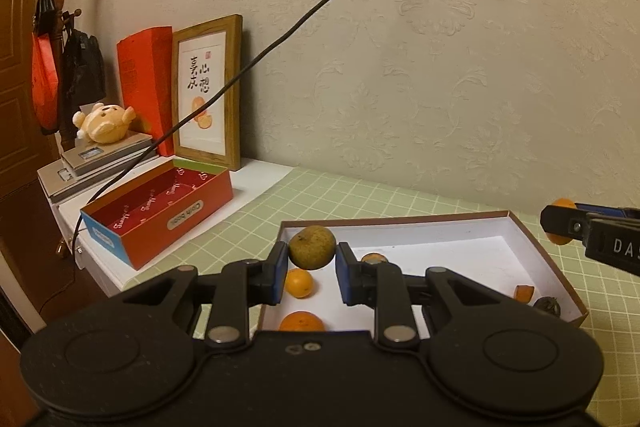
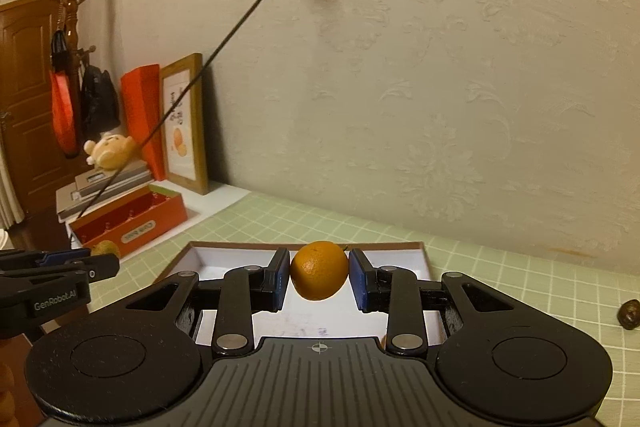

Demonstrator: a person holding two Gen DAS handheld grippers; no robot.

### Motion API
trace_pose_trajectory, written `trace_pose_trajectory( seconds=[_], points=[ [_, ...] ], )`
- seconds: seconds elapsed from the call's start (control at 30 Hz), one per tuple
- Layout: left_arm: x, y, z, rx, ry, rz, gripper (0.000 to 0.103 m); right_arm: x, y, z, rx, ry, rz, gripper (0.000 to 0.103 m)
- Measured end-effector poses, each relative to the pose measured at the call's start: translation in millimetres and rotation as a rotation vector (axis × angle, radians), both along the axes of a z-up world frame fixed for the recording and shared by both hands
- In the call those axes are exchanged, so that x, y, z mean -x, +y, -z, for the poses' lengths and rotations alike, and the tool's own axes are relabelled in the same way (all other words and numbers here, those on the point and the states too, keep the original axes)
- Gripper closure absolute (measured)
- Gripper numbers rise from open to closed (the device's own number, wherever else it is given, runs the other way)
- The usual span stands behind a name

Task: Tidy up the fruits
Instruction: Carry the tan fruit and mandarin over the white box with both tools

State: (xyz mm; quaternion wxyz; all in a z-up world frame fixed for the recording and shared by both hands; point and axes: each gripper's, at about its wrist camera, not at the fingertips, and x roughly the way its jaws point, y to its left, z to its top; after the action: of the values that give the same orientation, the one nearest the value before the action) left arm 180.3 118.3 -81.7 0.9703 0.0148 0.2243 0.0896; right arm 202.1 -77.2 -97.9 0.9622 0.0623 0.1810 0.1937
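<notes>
My left gripper [image 1: 312, 269] is shut on a greenish-brown fruit [image 1: 312, 247] and holds it above the left end of a white-lined shallow box [image 1: 460, 239]. Two oranges [image 1: 298, 283] [image 1: 301, 321] lie in the box under it, with another orange [image 1: 373, 259], an orange piece [image 1: 524, 293] and a dark shrivelled fruit [image 1: 549, 305]. My right gripper [image 2: 319, 277] is shut on an orange [image 2: 319, 270] and holds it above the same box [image 2: 424, 261]. It shows at the right edge of the left wrist view [image 1: 560, 223].
A red open box [image 1: 160, 215] stands left of the white box on a white cabinet top. Behind it are a framed picture [image 1: 208, 95], a red carton [image 1: 146, 83], a plush toy [image 1: 105, 123] on scales and a hanging cable [image 1: 280, 39]. A dark nut-like thing [image 2: 629, 313] lies on the green checked tablecloth [image 2: 500, 275].
</notes>
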Motion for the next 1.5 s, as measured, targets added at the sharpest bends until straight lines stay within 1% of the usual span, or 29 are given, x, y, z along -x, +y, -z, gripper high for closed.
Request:
trace_pose_trajectory(
  seconds=[0.07,0.2,0.37,0.6,0.77,0.93,1.07,1.23,1.3,1.37,1.4,1.43,1.5],
  points=[
    [1,3,0,0.009,0.002,-0.003,0.087,1,5,1,0.001,0.003,-0.002,0.070],
    [5,5,0,-0.004,-0.010,-0.010,0.087,3,10,0,0.010,-0.003,-0.002,0.070],
    [6,6,-1,0.002,-0.016,-0.009,0.087,4,9,0,0.015,-0.005,0.007,0.070],
    [5,6,0,0.004,-0.012,-0.006,0.087,3,6,2,0.025,-0.005,0.024,0.070],
    [1,7,1,0.011,-0.003,-0.004,0.087,0,-4,4,0.022,0.003,0.057,0.070],
    [-5,4,6,0.016,0.011,0.000,0.087,-4,-15,7,0.012,0.015,0.084,0.070],
    [-11,-1,13,0.015,0.030,0.018,0.087,-7,-15,11,0.016,0.029,0.082,0.070],
    [-21,-2,26,0.019,0.071,0.015,0.087,-18,-16,22,0.014,0.071,0.092,0.070],
    [-25,-1,31,0.011,0.079,0.006,0.087,-24,-20,24,-0.004,0.084,0.106,0.070],
    [-31,1,34,0.035,0.098,0.010,0.087,-30,-24,25,-0.011,0.088,0.119,0.070],
    [-33,1,35,0.033,0.098,0.007,0.087,-33,-25,26,-0.009,0.092,0.122,0.070],
    [-35,1,37,0.027,0.101,0.003,0.086,-37,-26,28,-0.010,0.102,0.123,0.070],
    [-42,2,40,0.050,0.126,0.000,0.086,-44,-27,32,-0.013,0.126,0.124,0.070]
  ],
)
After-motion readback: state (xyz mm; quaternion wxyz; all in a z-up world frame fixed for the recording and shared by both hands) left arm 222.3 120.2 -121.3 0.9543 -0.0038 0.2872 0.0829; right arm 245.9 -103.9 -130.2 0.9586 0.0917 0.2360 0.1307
